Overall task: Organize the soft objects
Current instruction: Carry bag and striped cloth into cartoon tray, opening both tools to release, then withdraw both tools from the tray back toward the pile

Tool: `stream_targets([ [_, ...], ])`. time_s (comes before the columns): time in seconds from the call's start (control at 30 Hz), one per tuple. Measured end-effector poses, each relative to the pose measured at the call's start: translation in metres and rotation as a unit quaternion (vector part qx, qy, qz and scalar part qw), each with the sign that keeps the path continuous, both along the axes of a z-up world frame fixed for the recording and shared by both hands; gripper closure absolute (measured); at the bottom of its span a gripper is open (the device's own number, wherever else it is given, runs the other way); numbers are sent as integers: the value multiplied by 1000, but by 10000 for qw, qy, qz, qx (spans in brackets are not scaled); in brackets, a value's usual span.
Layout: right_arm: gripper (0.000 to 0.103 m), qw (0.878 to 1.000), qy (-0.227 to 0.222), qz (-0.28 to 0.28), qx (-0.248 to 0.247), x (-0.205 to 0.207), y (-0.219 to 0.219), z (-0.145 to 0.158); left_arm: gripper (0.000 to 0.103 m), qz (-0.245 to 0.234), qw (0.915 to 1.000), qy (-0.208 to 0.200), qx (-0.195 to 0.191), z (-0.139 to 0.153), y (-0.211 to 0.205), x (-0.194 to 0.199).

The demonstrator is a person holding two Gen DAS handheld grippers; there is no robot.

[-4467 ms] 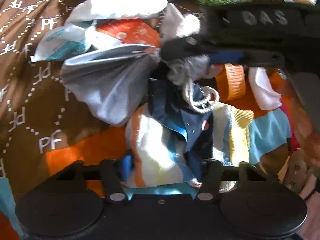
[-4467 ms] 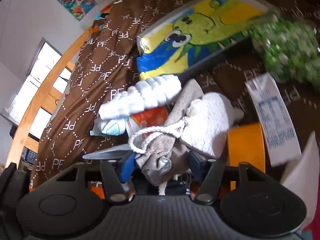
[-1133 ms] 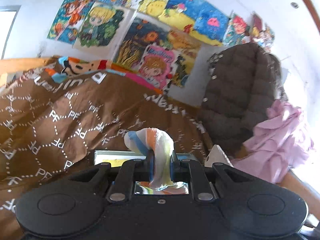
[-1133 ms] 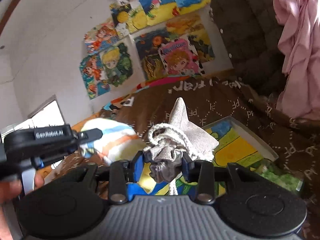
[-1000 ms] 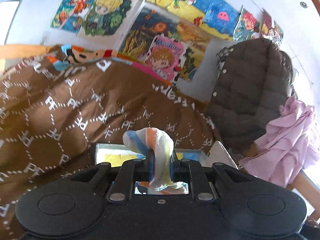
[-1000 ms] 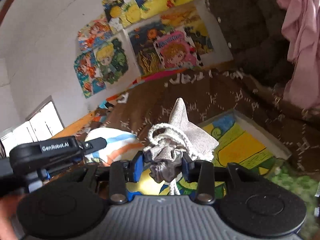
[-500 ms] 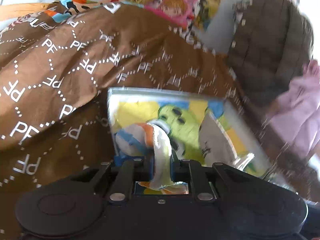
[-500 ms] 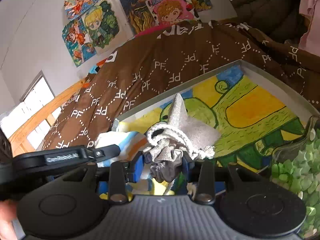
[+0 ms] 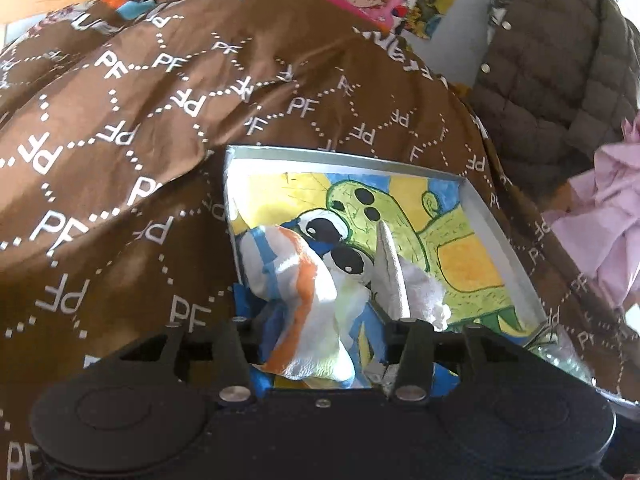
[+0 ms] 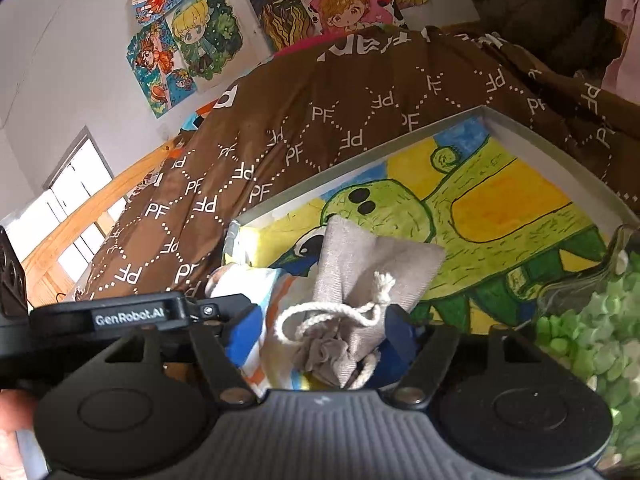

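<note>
Sock (image 9: 296, 280), striped white/orange/blue, lies slumped in the near left corner of the tray (image 9: 504, 240), its tail between the left gripper (image 9: 320, 320) jaws. Those jaws have just been opening and now stand apart, pads off the cloth. Pouch (image 10: 360, 276), grey linen with a white drawstring (image 10: 320, 314), sits just beside the sock on its right, touching it; its gathered neck lies between the right gripper (image 10: 320, 344) jaws, which have also just been opening and look clear of it.

Both things seem light, limp, not fragile, not slippery; they sag and will not hold shape. Best hold, in my judgement: sock at a bunched fold mid-body, pouch at the cinched neck or cord.

Tray has a painted green cartoon on its floor and rests on a brown blanket (image 9: 140, 120). Jar (image 10: 592, 320) of green bits stands at the tray's right edge. Posters (image 10: 192, 32) on the wall behind.
</note>
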State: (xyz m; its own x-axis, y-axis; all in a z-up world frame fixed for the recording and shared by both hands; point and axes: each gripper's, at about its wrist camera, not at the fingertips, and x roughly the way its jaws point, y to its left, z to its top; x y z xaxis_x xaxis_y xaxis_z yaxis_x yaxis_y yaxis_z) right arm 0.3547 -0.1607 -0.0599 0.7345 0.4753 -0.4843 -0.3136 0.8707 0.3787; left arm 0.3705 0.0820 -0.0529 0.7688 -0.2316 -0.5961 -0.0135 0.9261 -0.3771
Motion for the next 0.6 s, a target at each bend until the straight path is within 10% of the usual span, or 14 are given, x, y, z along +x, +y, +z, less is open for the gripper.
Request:
stream_targets([
  [0.37,4,9975,-338,-223,583,-32,-41,41,18,292,9977,-558,253,32,1,-43],
  [0.6,0,9935,-1046,-431,92,-93,-54,88,4,215,9915,-1170,519,79,-11,-96],
])
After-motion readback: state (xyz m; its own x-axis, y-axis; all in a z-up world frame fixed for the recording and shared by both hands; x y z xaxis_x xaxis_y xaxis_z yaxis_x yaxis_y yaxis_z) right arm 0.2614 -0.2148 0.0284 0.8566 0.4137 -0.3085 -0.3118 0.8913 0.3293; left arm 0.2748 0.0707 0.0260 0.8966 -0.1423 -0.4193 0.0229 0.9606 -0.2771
